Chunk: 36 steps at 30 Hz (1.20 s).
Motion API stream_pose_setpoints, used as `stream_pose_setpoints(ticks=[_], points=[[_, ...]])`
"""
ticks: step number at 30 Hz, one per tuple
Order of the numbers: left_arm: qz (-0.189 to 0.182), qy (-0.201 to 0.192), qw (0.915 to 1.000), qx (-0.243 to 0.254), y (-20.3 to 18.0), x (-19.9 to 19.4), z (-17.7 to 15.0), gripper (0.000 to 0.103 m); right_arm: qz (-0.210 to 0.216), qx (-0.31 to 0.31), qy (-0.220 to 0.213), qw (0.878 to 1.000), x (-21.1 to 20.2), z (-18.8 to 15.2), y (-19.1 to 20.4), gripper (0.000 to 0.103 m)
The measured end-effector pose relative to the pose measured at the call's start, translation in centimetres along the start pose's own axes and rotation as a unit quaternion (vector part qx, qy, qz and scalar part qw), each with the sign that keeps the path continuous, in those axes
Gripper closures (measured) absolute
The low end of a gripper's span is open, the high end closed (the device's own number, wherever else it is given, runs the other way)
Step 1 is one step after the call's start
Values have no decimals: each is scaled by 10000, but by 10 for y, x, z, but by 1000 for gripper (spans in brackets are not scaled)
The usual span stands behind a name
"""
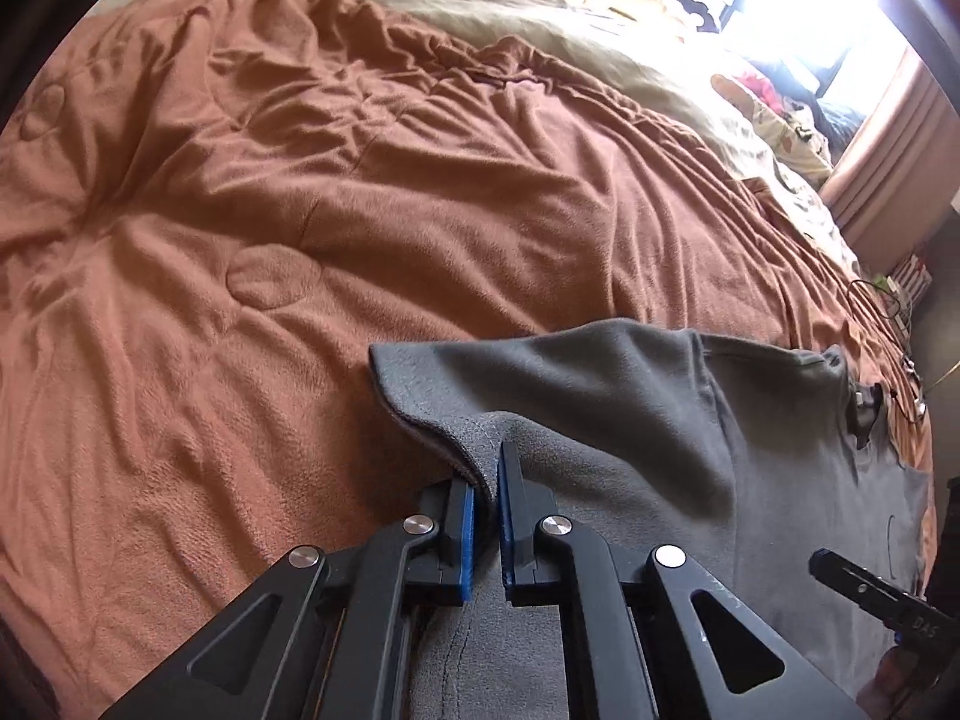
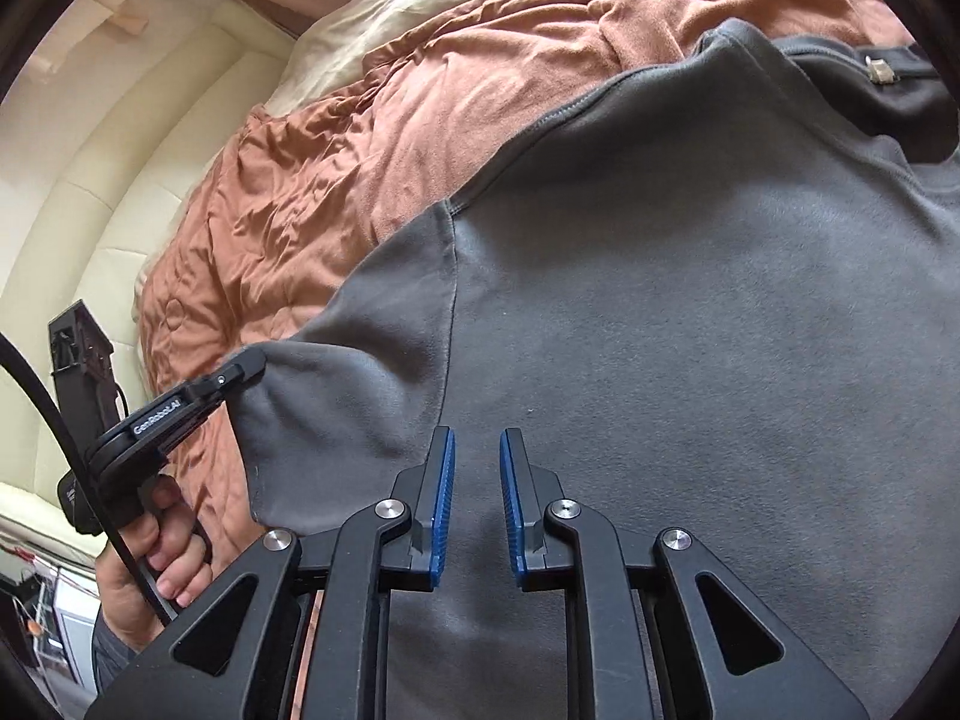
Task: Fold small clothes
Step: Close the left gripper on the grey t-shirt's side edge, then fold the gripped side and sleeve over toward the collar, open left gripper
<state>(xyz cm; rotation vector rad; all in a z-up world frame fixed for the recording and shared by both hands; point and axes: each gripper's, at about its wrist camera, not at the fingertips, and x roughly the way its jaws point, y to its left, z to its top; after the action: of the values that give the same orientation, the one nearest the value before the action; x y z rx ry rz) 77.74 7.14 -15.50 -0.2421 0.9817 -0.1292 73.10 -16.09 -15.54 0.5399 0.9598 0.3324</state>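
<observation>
A grey fleece top (image 2: 690, 312) with a zip collar (image 2: 879, 72) lies on the bed. My left gripper (image 1: 487, 468) is shut on the end of its sleeve (image 1: 540, 384) and holds it lifted and folded over the body. In the right wrist view the left gripper (image 2: 240, 375) shows at the left, pinching the sleeve cuff (image 2: 312, 396). My right gripper (image 2: 477, 450) is open, hovering just over the grey body with nothing between its blue pads. Its tip shows at the lower right of the left wrist view (image 1: 852, 585).
A rumpled orange-brown blanket (image 1: 300, 210) covers the bed, with a cream sheet (image 1: 540, 24) beyond it. A padded cream headboard (image 2: 120, 180) stands to the left. Cables (image 1: 888, 306) and clutter lie at the bed's far right, near a bright window.
</observation>
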Motion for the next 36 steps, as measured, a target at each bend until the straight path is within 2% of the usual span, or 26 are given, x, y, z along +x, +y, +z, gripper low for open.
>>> stream_pose_setpoints(ticks=[2, 9, 11, 13, 20, 23, 25, 26, 27, 28, 29, 31, 36], points=[[-90, -108, 9998, 136, -9, -11, 5, 97, 17, -8, 7, 10000, 8, 0, 2, 91], [-279, -320, 9981, 436, -37, -37, 20, 97, 0, 133, 135, 9998, 37, -5, 5, 102], [-330, -358, 9976, 495, -44, -44, 22, 97, 156, 253, 148, 9994, 45, -7, 2, 102], [-400, -376, 9970, 547, -51, -49, 24, 97, 137, 195, 120, 9996, 47, -6, 2, 103], [-522, -392, 9941, 867, -86, -63, 24, 98, 359, 421, 257, 9981, 30, 1, -10, 102], [-560, -390, 9932, 947, -100, -67, 23, 98, 317, 410, 264, 9983, 15, 3, -15, 101], [-578, -388, 9925, 1001, -110, -68, 23, 98, 234, 315, 225, 9990, 1, 5, -17, 95], [-594, -377, 9922, 1027, -116, -69, 23, 98, 219, 270, 154, 9993, -9, 6, -18, 85], [-604, -353, 9919, 1063, -121, -69, 23, 98, 166, 218, 57, 9996, -19, 6, -19, 66], [-598, -337, 9914, 1116, -127, -69, 22, 98, 83, 172, -52, 9998, -29, 7, -21, 55], [-583, -323, 9909, 1170, -133, -69, 22, 98, -18, 126, -176, 9998, -38, 7, -22, 39], [-596, -301, 9901, 1237, -143, -69, 20, 98, -120, 62, -335, 9993, -55, 9, -26, 37], [-669, -179, 9876, 1406, -175, -61, 14, 98, -171, 216, -426, 9987, -75, 7, -41, 37]])
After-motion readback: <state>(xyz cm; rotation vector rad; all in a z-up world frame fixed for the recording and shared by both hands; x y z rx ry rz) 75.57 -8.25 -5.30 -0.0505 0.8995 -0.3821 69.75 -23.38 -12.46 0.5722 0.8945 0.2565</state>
